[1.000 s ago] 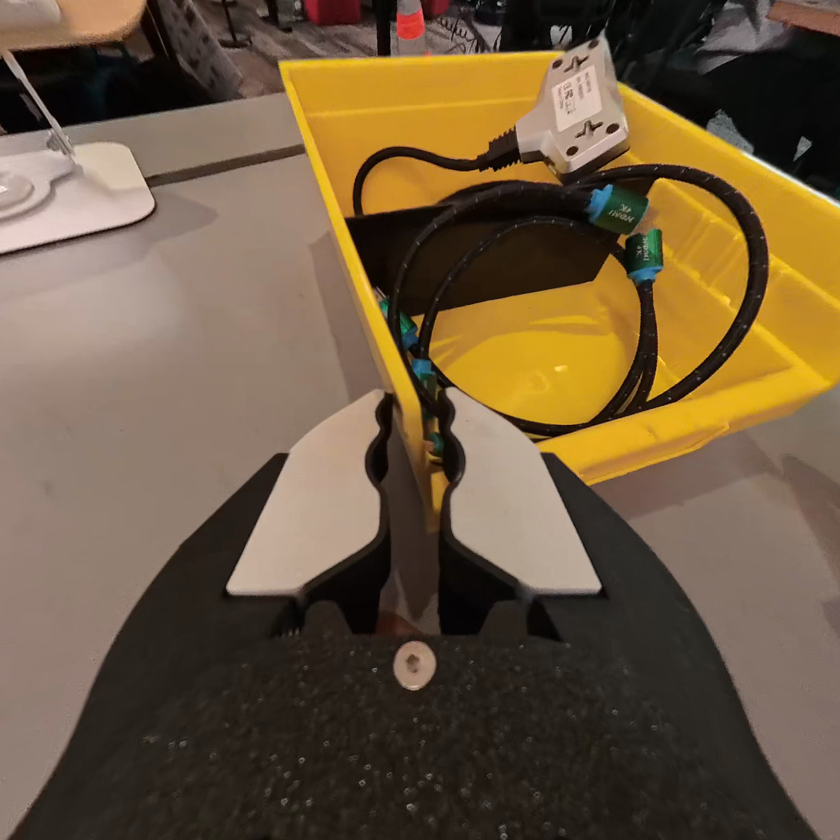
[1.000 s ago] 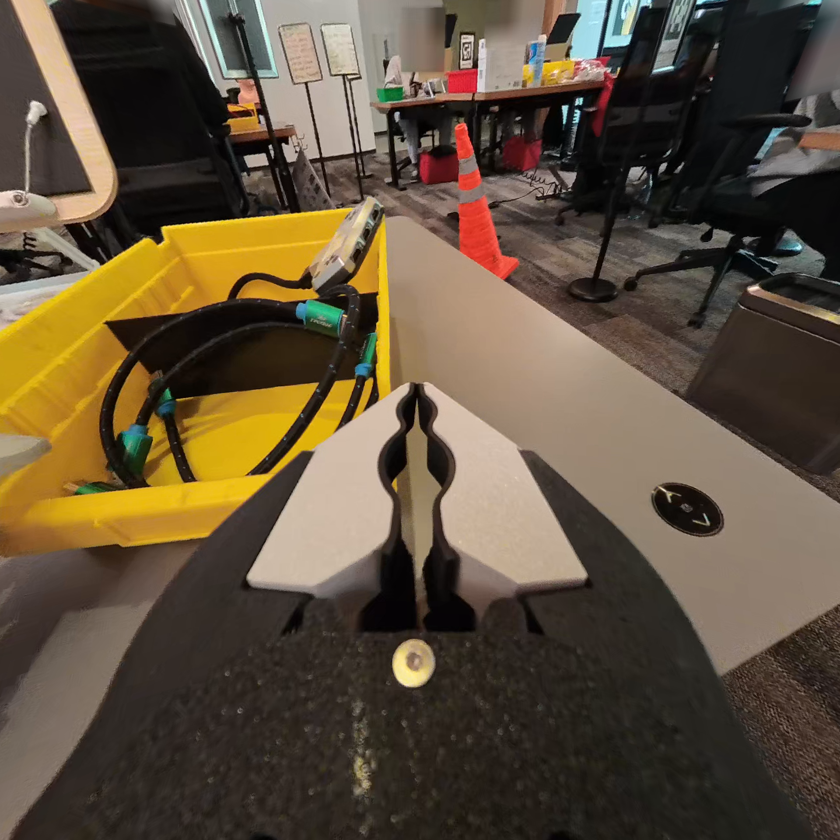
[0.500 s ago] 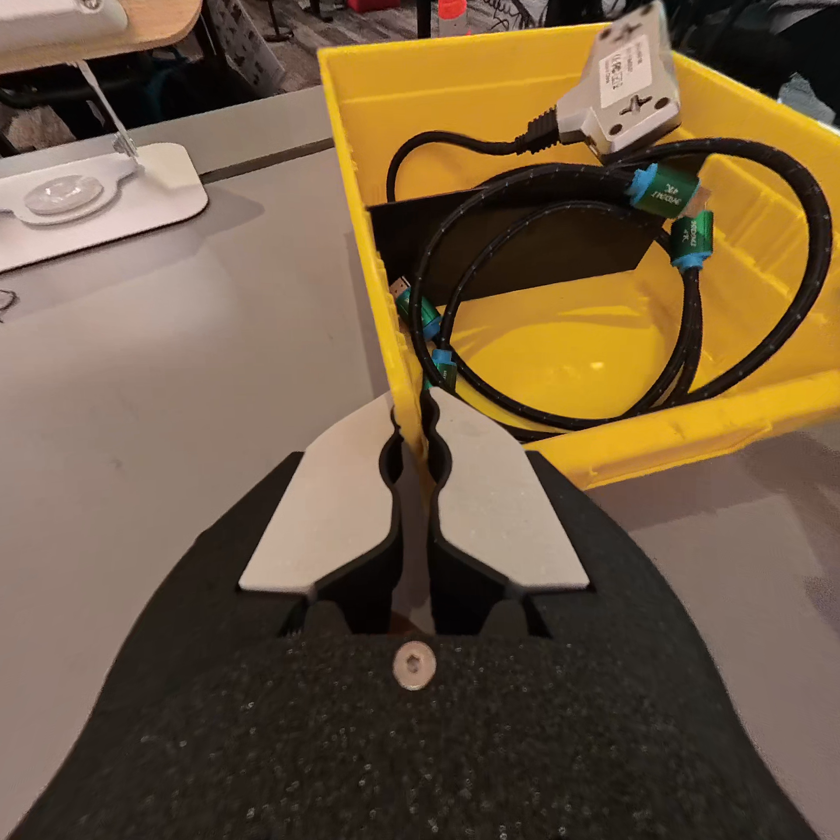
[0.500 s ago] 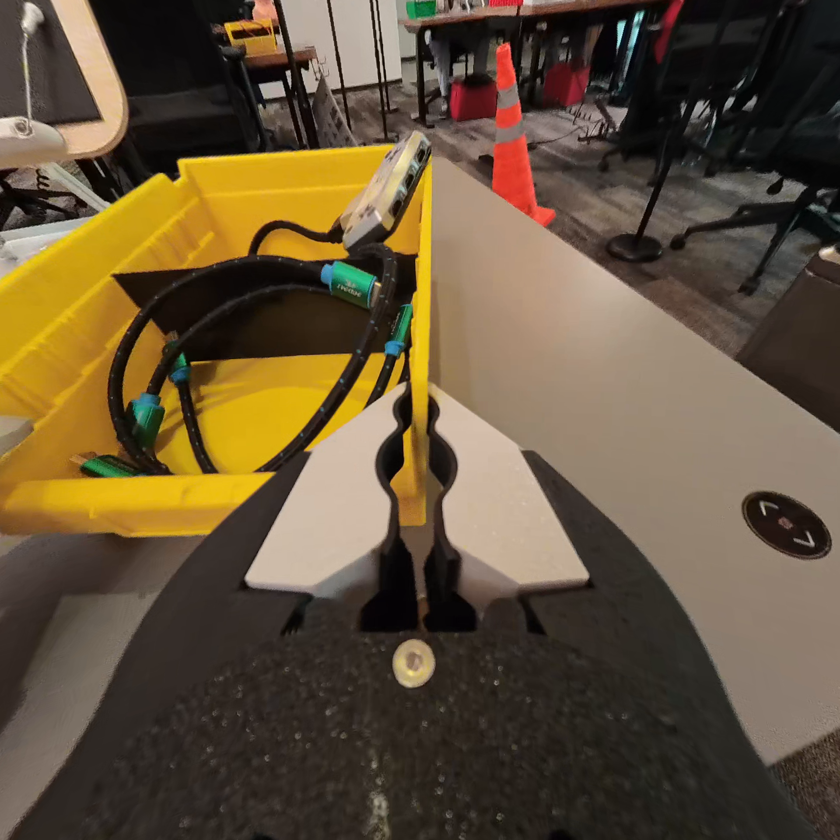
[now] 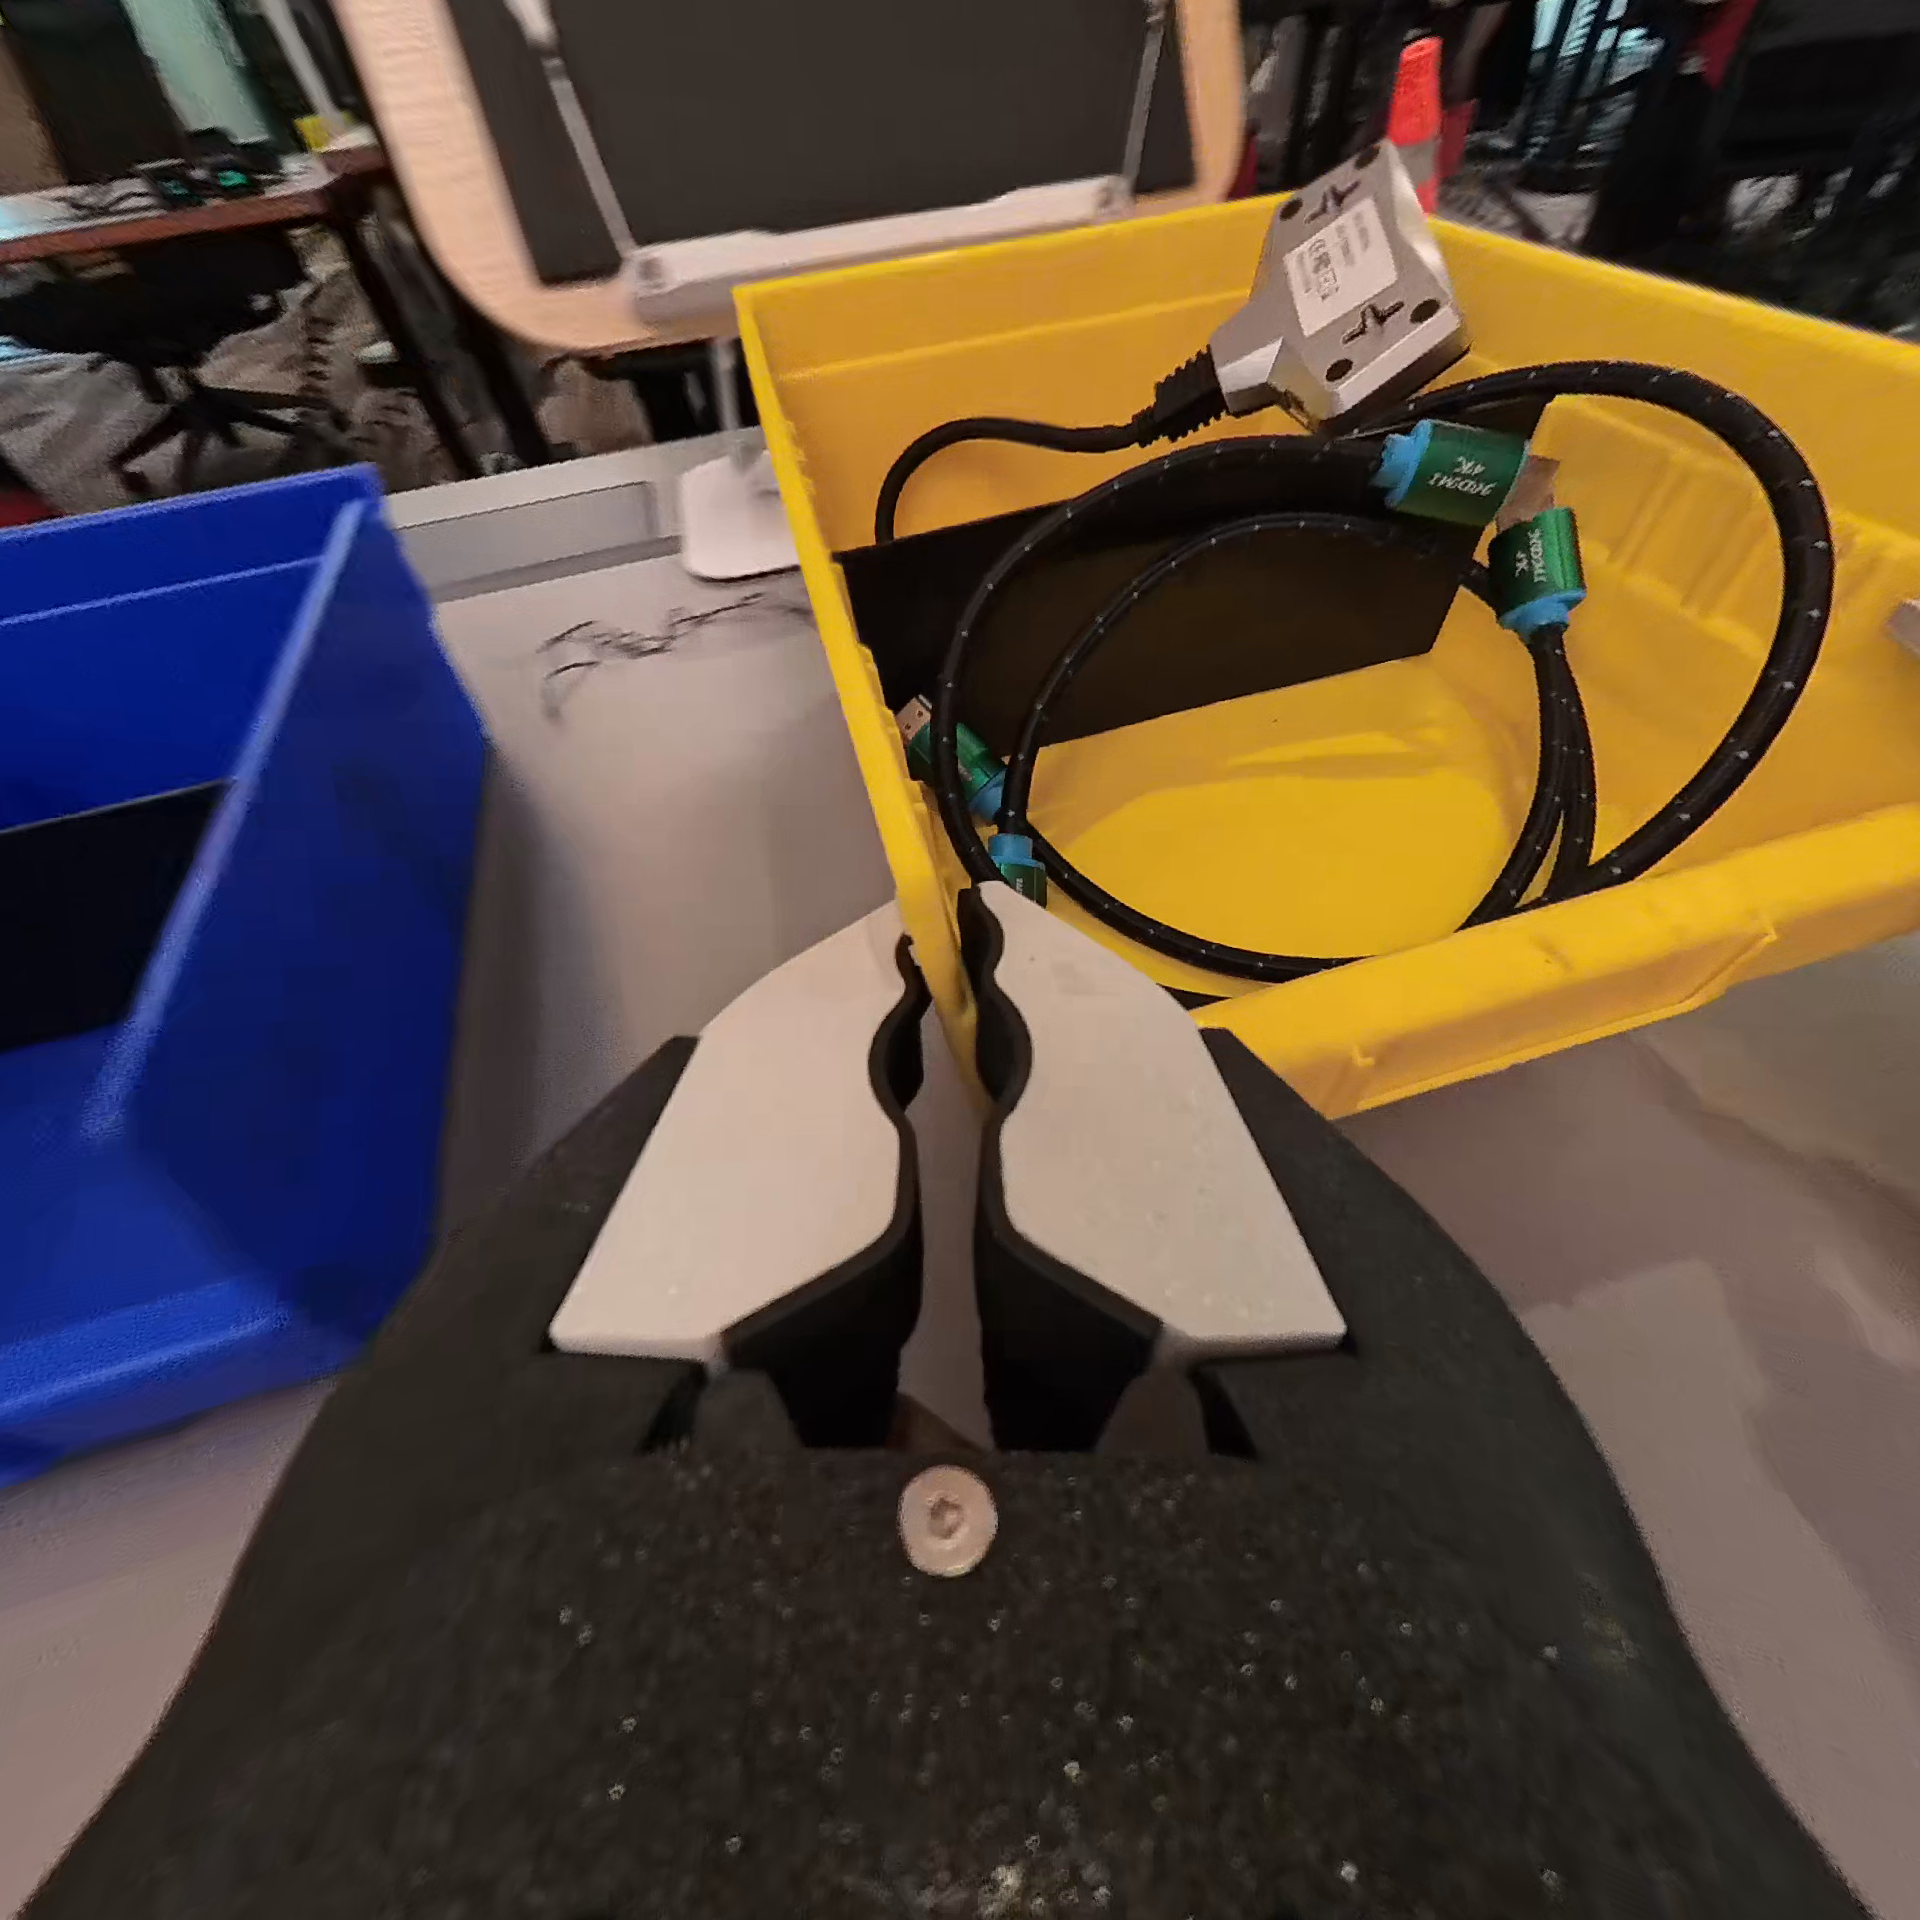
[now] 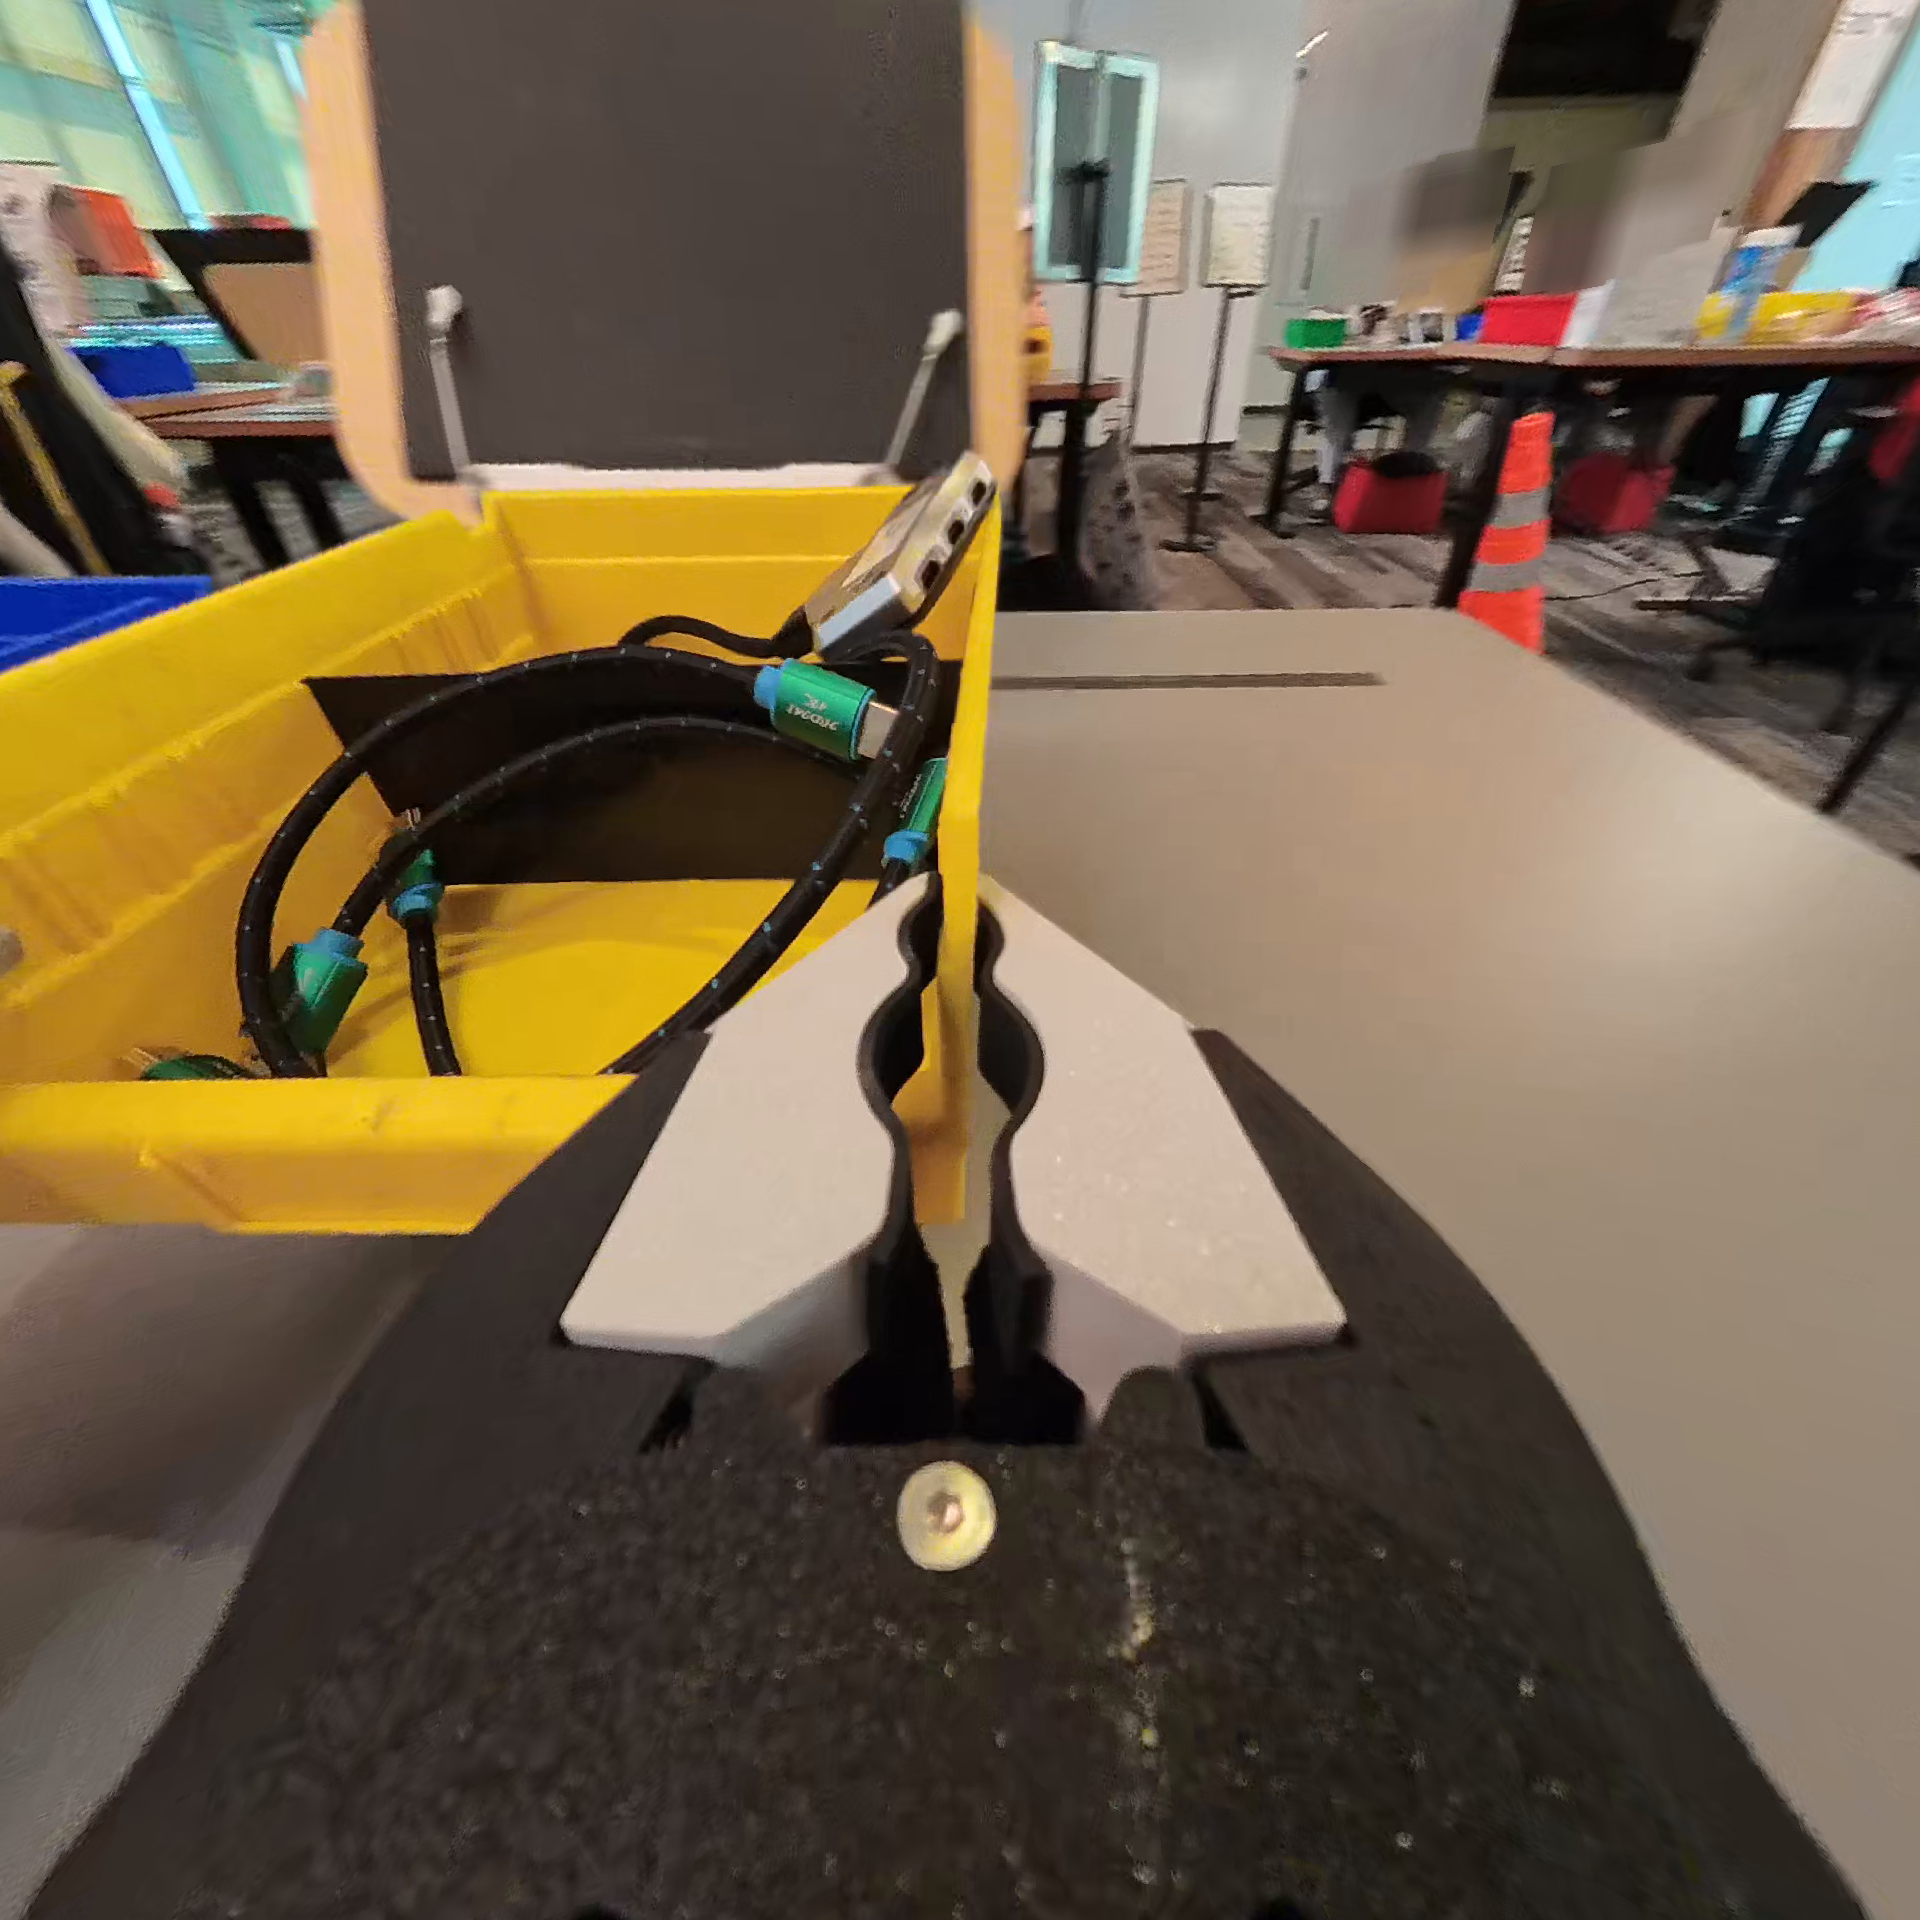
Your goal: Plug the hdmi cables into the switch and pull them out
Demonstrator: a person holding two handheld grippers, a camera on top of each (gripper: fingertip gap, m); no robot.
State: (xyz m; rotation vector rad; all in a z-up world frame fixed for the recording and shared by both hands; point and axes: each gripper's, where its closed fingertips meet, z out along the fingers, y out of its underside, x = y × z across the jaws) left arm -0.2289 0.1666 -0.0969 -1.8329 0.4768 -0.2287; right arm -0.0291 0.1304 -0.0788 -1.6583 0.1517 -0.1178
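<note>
Left wrist view: both the left gripper (image 5: 940, 940) and right gripper (image 6: 958, 914) pinch the yellow bin's (image 5: 1558, 987) walls. Inside it, the cables (image 5: 1558, 727) lie loose beside the switch (image 5: 1340, 301). Nothing plugged in yet.

— What have you got on the right?
— Your right gripper (image 6: 957, 914) pinches the right wall of the yellow bin (image 6: 312, 1143), near its front corner.
— And inside?
— Braided HDMI cables (image 6: 582, 717) coiled, green plugs (image 6: 826, 707) loose; the grey switch (image 6: 904, 566) leans at the back right corner.
</note>
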